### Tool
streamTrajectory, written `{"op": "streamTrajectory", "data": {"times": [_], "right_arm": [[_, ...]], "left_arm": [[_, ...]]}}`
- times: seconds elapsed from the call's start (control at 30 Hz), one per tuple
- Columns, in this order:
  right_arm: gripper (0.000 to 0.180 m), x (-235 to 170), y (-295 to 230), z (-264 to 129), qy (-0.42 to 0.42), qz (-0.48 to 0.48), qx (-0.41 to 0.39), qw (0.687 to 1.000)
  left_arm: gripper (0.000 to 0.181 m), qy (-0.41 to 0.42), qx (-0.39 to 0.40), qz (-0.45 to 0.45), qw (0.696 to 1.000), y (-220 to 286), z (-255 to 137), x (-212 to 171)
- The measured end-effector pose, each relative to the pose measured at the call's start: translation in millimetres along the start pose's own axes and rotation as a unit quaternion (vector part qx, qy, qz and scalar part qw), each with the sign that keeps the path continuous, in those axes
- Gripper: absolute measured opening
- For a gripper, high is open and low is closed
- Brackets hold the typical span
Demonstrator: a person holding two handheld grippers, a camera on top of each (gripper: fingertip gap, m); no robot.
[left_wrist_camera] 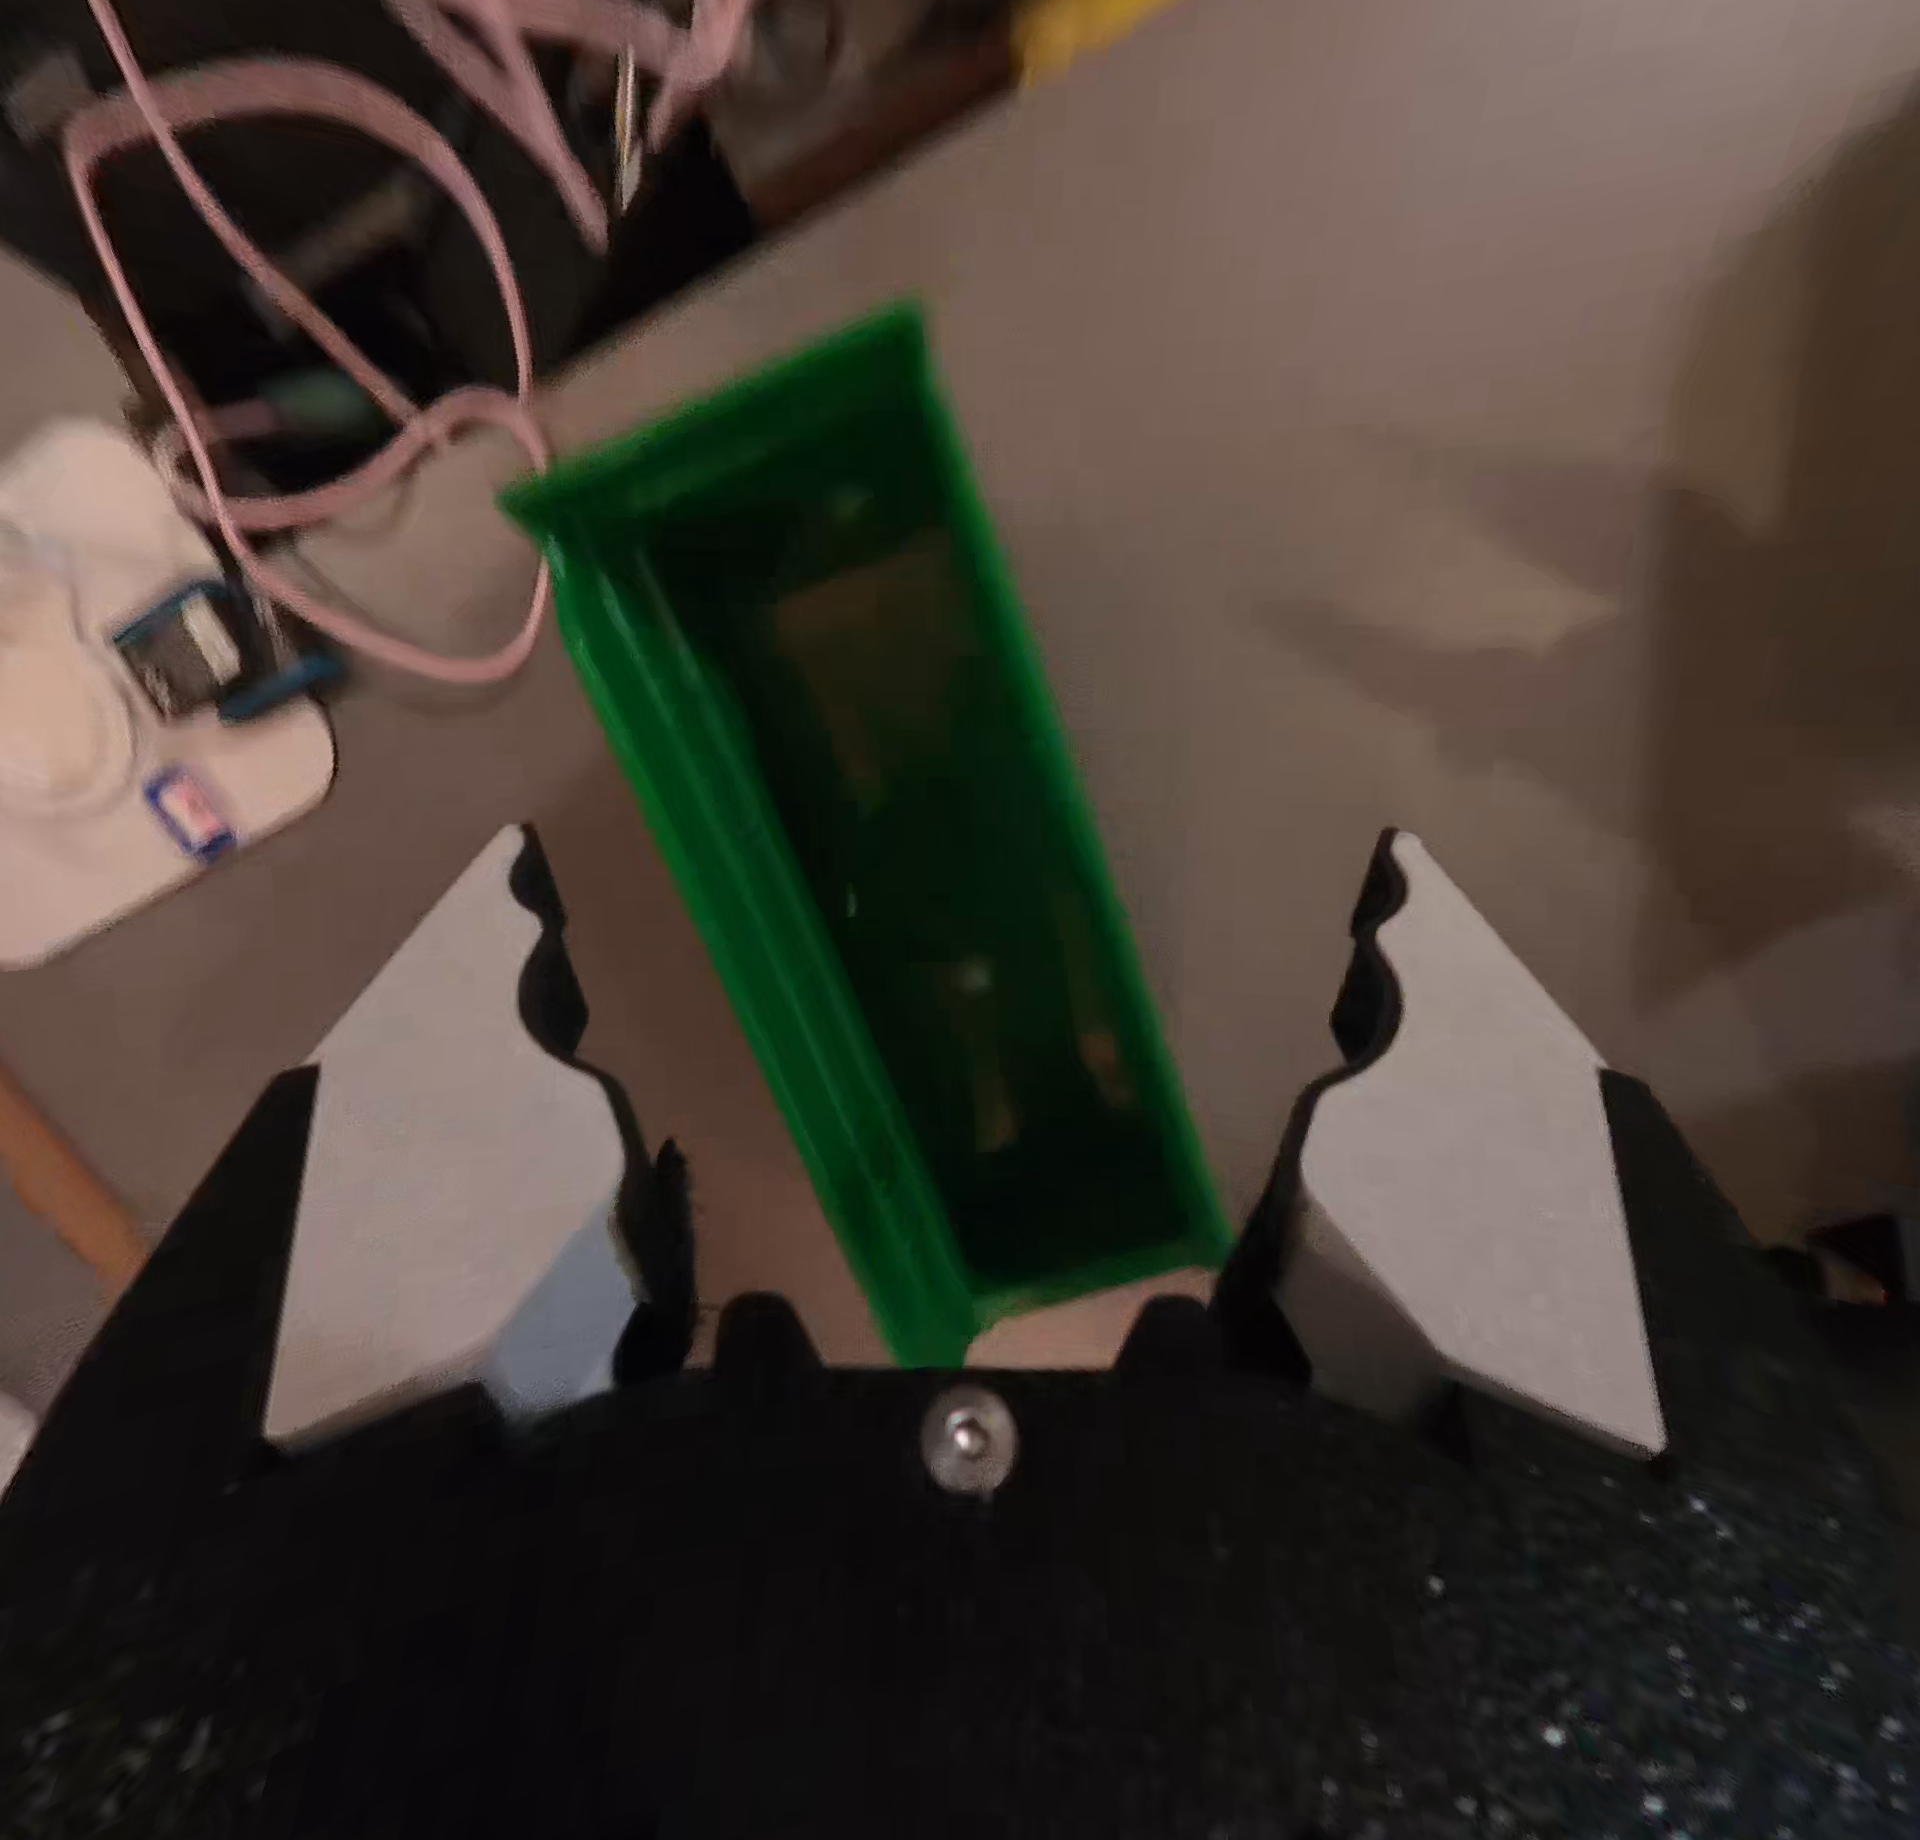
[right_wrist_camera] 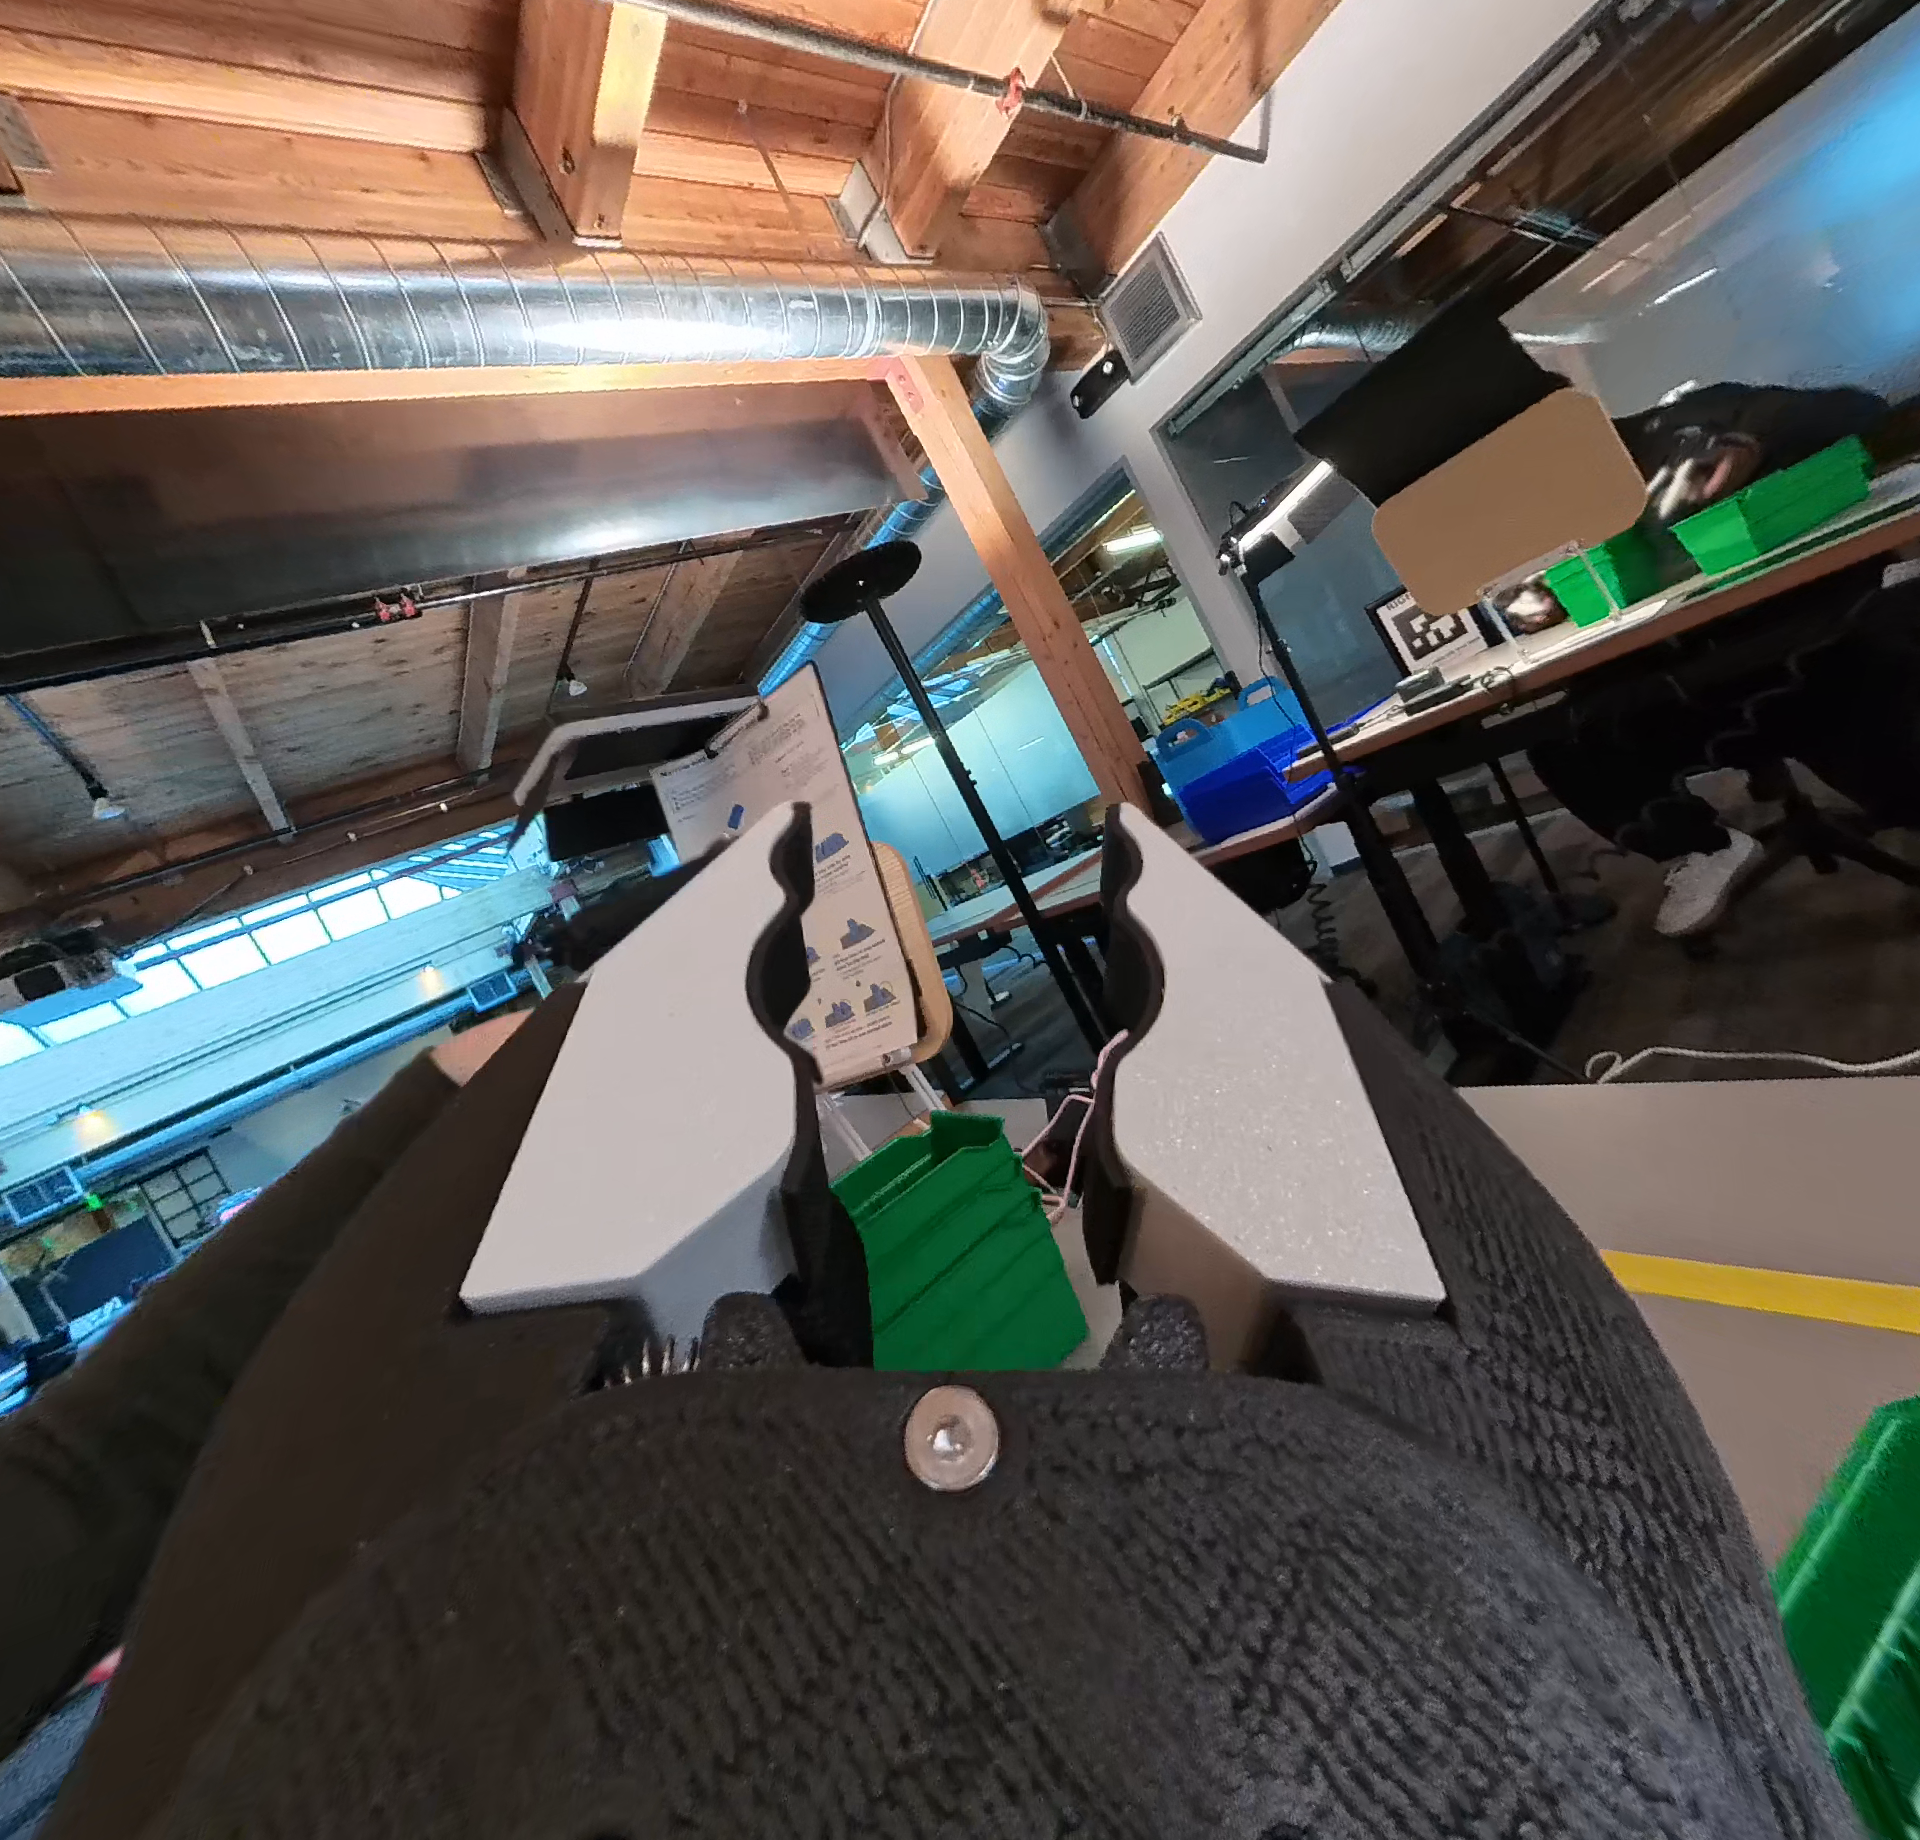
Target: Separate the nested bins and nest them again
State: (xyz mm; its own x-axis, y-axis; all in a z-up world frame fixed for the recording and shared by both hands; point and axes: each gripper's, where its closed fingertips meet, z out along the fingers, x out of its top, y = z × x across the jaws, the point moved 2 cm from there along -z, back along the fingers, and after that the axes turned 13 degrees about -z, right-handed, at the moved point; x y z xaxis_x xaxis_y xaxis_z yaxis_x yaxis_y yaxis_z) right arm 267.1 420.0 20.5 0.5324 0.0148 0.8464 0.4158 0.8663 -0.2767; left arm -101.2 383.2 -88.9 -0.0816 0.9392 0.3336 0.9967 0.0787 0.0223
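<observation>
A stack of nested green bins (left_wrist_camera: 727, 855) stands on the grey table (left_wrist_camera: 1351, 388), long and narrow, with its open top facing me. Several layered rims show along its left wall. My left gripper (left_wrist_camera: 956, 840) hovers right above it, open wide, one finger on each side of the bin and touching nothing; the view is blurred. My right gripper (right_wrist_camera: 958, 819) is open and empty, tilted up toward the ceiling. The green stack (right_wrist_camera: 956, 1260) shows low between its finger bases, farther off on the table. Another green bin (right_wrist_camera: 1860, 1603) sits at the bottom right corner.
Pink cables (left_wrist_camera: 312, 356) and a white device (left_wrist_camera: 125, 710) lie past the table's left edge. A yellow stripe (right_wrist_camera: 1766, 1291) crosses the table (right_wrist_camera: 1714, 1167). A dark sleeve (right_wrist_camera: 260, 1271) is at the left. Far tables carry green bins (right_wrist_camera: 1766, 512) and blue bins (right_wrist_camera: 1236, 772).
</observation>
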Motion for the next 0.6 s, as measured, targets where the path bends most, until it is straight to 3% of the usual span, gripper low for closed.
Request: {"op": "streamTrajectory", "data": {"times": [0.13, 0.27, 0.4, 0.47, 0.6], "right_arm": [[0.056, 24, -5, -19, 0.033, -0.016, -0.008, 0.999], [0.056, 61, -15, -54, 0.096, -0.053, -0.030, 0.994], [0.056, 92, -27, -87, 0.144, -0.114, -0.077, 0.980], [0.056, 102, -35, -99, 0.160, -0.143, -0.096, 0.972], [0.055, 113, -46, -115, 0.179, -0.180, -0.118, 0.960]], "left_arm": [[0.139, 0.093, -0.089, 0.054, 0.990, 89, -21, 32], [0.157, 0.083, -0.172, 0.130, 0.973, 203, 1, 32], [0.158, 0.037, -0.252, 0.139, 0.957, 313, 38, 30], [0.158, -0.012, -0.254, 0.140, 0.957, 355, 63, 24], [0.159, -0.054, -0.188, 0.134, 0.972, 404, 106, 23]]}}
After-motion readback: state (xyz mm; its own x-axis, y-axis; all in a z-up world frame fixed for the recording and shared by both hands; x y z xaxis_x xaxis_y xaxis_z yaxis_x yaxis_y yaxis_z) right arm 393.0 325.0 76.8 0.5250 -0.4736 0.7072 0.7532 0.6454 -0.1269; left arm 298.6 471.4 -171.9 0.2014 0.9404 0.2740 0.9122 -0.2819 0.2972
